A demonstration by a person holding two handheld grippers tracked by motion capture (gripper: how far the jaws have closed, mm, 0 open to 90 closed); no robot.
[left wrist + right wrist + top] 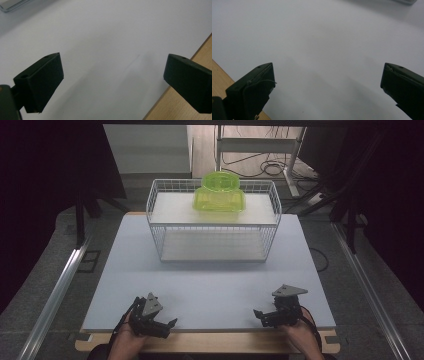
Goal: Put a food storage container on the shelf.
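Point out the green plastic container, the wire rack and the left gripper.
green plastic container (220, 195), high view, on its translucent front wall.
wire rack (214, 226), high view, on the front top rail.
left gripper (166, 326), high view, midway between its open jaw tips.

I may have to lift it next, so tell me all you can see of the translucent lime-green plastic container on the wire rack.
The translucent lime-green plastic container has a wide squarish base with rounded corners and a round, open-rimmed upper section. It sits upright on the top shelf of the white wire rack, towards the back and slightly right of centre. Nothing else touches it, and both grippers are far off at the table's near edge.
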